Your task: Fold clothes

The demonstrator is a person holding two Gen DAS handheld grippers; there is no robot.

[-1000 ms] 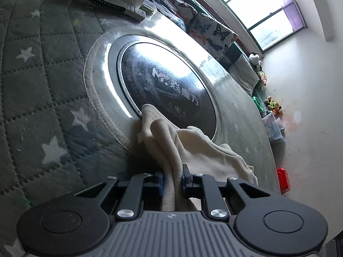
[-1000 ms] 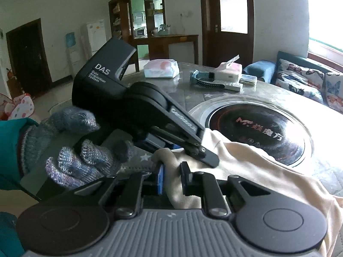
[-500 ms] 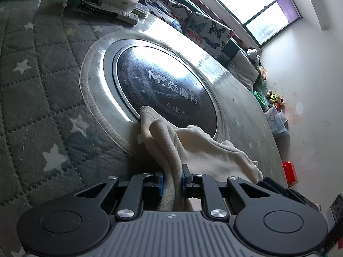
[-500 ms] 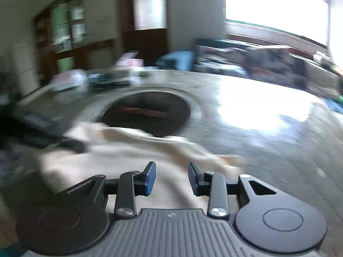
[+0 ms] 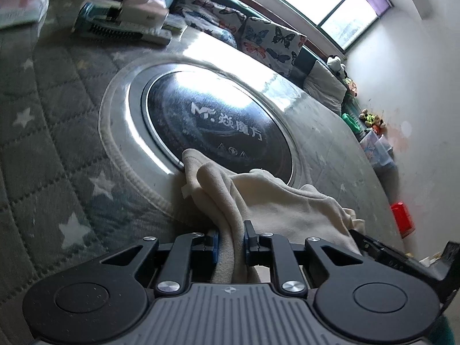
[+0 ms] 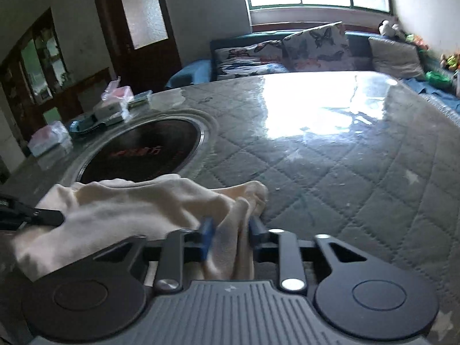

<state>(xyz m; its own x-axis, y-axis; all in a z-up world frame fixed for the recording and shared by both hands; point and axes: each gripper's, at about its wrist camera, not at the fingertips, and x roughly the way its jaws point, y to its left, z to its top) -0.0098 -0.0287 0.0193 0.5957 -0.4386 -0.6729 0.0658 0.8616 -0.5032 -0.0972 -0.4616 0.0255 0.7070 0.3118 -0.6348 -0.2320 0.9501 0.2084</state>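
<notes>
A cream garment [image 5: 276, 201] lies bunched on the quilted star-patterned table cover [image 5: 43, 149], partly over a round black glass plate [image 5: 218, 126]. My left gripper [image 5: 231, 240] is shut on one edge of the garment. In the right wrist view the same garment [image 6: 129, 204] stretches left to right. My right gripper [image 6: 230, 233] has a fold of it between its fingers, jaws closed on the cloth. The left gripper's tip [image 6: 31, 217] shows at the left of that view; the right gripper's body [image 5: 402, 258] shows at the right of the left view.
Tissue boxes [image 5: 143, 5], a comb-like item [image 5: 115, 28] and a wipes pack [image 5: 20, 8] lie at the table's far side. A sofa with butterfly cushions [image 6: 287, 51] stands behind the table. A red box [image 5: 402, 220] is on the floor.
My right gripper let go near the left gripper, swung right along the garment, opened, and has now shut on another part of the cloth. The left gripper kept its hold.
</notes>
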